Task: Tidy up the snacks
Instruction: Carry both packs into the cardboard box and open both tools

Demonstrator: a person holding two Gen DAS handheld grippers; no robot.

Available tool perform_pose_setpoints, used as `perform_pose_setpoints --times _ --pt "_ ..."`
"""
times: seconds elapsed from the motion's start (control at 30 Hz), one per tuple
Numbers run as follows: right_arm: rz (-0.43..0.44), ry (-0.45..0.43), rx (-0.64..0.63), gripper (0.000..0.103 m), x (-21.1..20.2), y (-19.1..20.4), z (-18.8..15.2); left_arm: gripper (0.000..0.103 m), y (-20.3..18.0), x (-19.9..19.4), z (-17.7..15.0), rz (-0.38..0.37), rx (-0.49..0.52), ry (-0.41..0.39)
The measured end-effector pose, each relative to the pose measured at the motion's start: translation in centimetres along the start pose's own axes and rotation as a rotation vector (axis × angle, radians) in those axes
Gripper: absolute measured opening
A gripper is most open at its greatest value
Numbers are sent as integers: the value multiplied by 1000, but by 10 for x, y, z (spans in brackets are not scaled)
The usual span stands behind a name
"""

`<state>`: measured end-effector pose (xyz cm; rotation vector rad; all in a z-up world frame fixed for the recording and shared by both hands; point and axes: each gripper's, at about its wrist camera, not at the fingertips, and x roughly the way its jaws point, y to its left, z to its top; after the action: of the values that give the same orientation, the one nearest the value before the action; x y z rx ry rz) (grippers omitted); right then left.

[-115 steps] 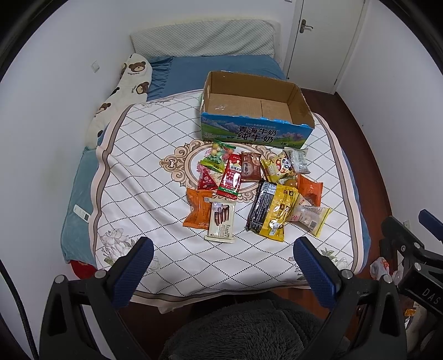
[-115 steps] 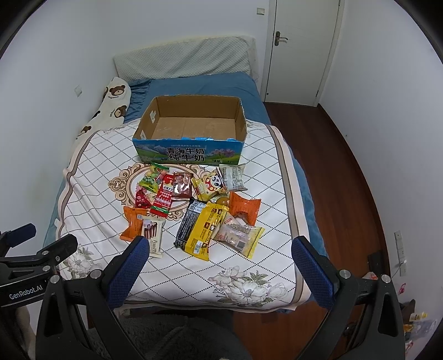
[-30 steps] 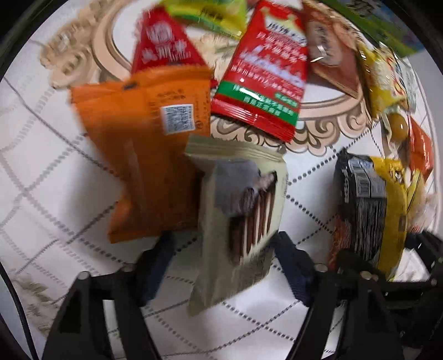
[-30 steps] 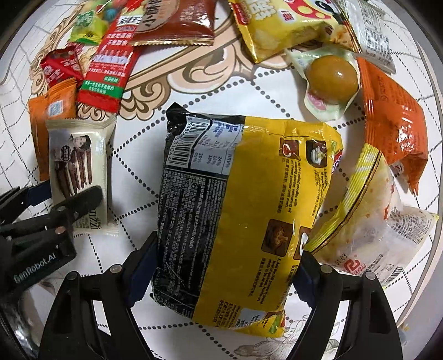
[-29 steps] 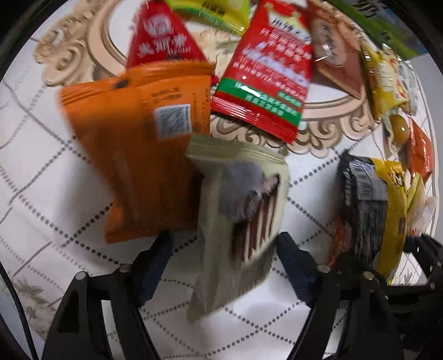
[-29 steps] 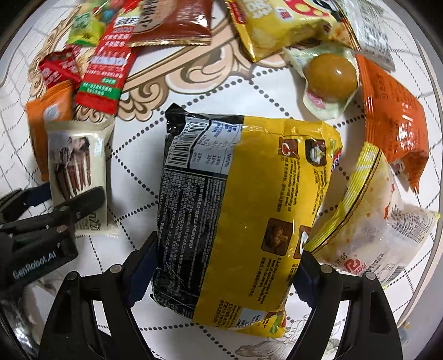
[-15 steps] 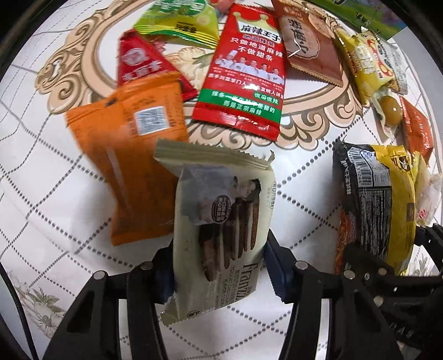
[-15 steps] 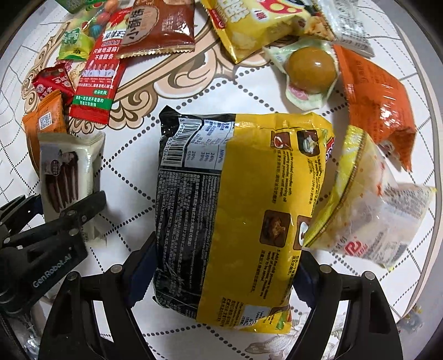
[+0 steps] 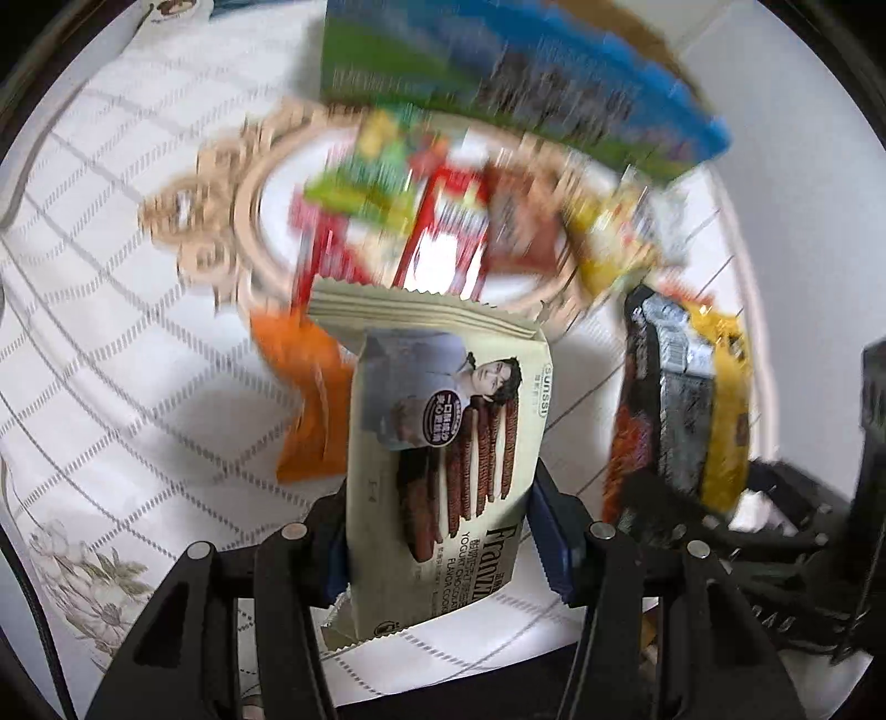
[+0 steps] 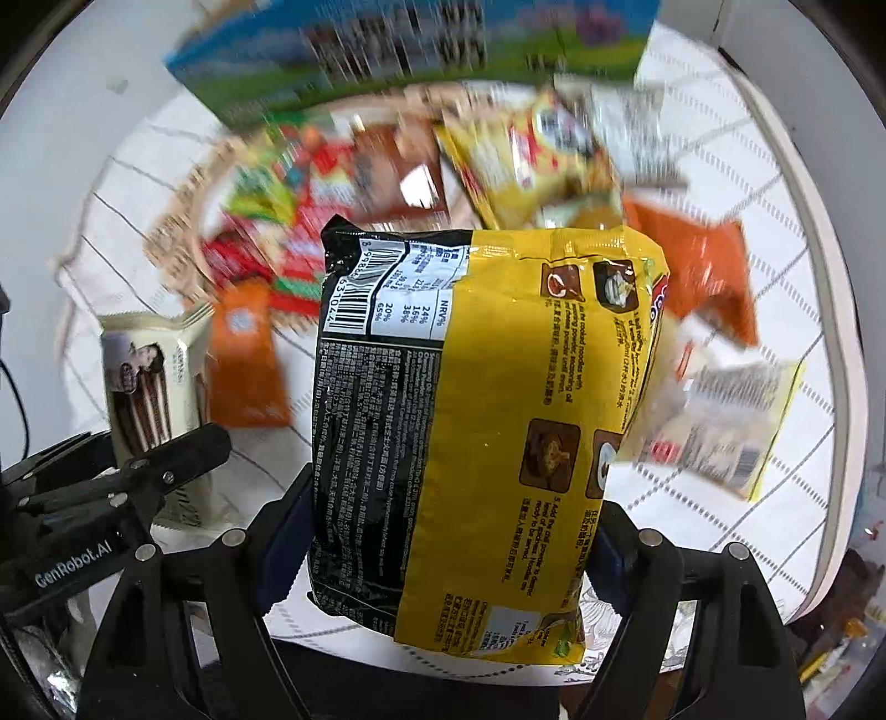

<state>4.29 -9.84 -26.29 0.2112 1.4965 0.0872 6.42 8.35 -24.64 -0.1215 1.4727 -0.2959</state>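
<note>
L gripper [image 9: 440, 545]: jaws narrow, blue pads clamped on both long edges of the cream biscuit-stick pack [image 9: 443, 459]. Pack sits upright between the fingers, crimped top edge away from cam, clear of the bedspread [image 9: 127, 354].

R gripper [image 10: 443, 545]: jaws set wide, pads pressing both sides of the yellow/black noodle pack [image 10: 476, 432]. Pack upright, barcode end away from cam, lifted off the bedspread.

Beside the L-held pack, on the cloth: orange sachet [image 9: 313, 399], partly hidden behind the pack. R gripper w/ noodle pack visible at right edge of the L view; L gripper w/ biscuit pack at lower left of the R view.

Further out (heavy blur): remaining snacks lie in a loose cluster on the gold medallion print, incl. red sachet [image 9: 451, 227], green candy bag [image 9: 382, 166], yellow bag [image 10: 531, 160], orange bag [image 10: 703, 266], pale clear-wrap pack [image 10: 720, 437]. Cardboard box [image 10: 421, 50] w/ blue-green printed side stands beyond the cluster, at far edge of both views.
</note>
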Motion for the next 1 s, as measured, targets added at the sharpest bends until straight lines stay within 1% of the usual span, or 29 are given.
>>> perform_pose_setpoints --times 0.03,0.07,0.17,0.2,0.3,0.37,0.4,0.47,0.53,0.6,0.63,0.77,0.83,1.0 --pt "17 -20 3 85 -12 -1 6 51 -5 -8 16 -16 -3 -12" --pt "32 -40 4 85 -25 -3 12 51 -12 -18 42 -31 -9 -26" --pt "73 -104 -6 85 -60 -6 40 51 -26 -41 82 -61 -22 -78" --pt "85 -124 -13 85 -71 -8 52 52 -23 -54 101 -67 -27 -92" --pt "118 -179 -33 85 -94 -13 100 52 -43 -74 148 -68 -32 -138" --pt "124 -210 -49 85 -109 -20 136 52 -57 -74 191 -66 -29 -160" --pt "123 -222 -59 85 -113 -23 152 52 -68 -64 222 -63 -29 -163" --pt "119 -240 -71 85 -116 -27 193 52 -74 -53 264 -60 -40 -153" --pt "121 -233 -77 85 -112 -34 232 52 -75 -36 307 -58 -50 -127" --pt "124 -210 -72 85 -100 -42 272 52 -73 -22 337 -45 -57 -106" --pt "121 -190 -78 85 -90 -46 293 52 -71 -8 355 -32 -58 -86" --pt "119 -134 -78 85 -58 -60 356 52 -66 29 395 10 -60 -35" --pt "118 -104 -74 85 -38 -63 375 52 -62 48 409 28 -68 3" --pt "114 -43 -77 85 3 -75 404 52 -55 77 431 61 -93 40"
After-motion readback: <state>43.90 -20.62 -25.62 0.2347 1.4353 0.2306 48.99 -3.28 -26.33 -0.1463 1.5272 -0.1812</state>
